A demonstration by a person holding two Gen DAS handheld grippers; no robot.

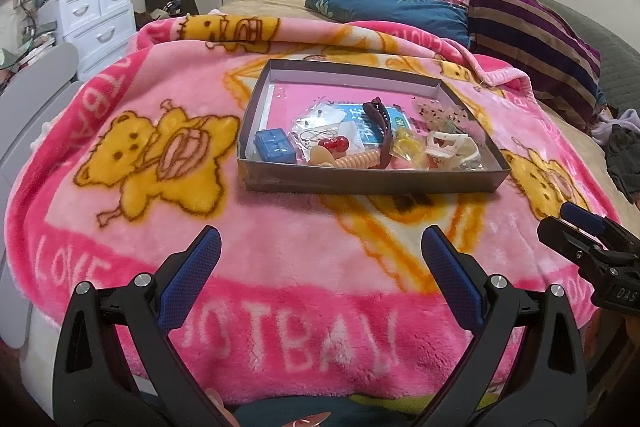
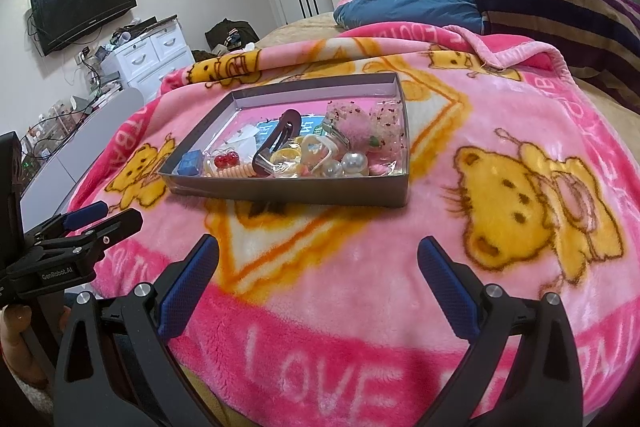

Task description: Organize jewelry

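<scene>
both tongs gape wide and empty; the tray [image 1: 372, 183] lies straight ahead of the left tongs [image 1: 322, 269], ahead-left of the right tongs [image 2: 318, 273], roughly equally near.

Shallow grey box [image 2: 280, 193] of jewelry on pink bear blanket [image 2: 400, 267], beyond wide-open right gripper [image 2: 318, 247].

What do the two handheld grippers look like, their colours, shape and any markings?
Both match. The left gripper and the right gripper each have two black plastic arms, curved like a clamp, with silver pivot screws. The fingers carry blue pads with a fine textured grid. Seen from the right wrist view, the left gripper's black body reads "GenRobot.AI" in white. No cables or sleeves are visible.
</scene>
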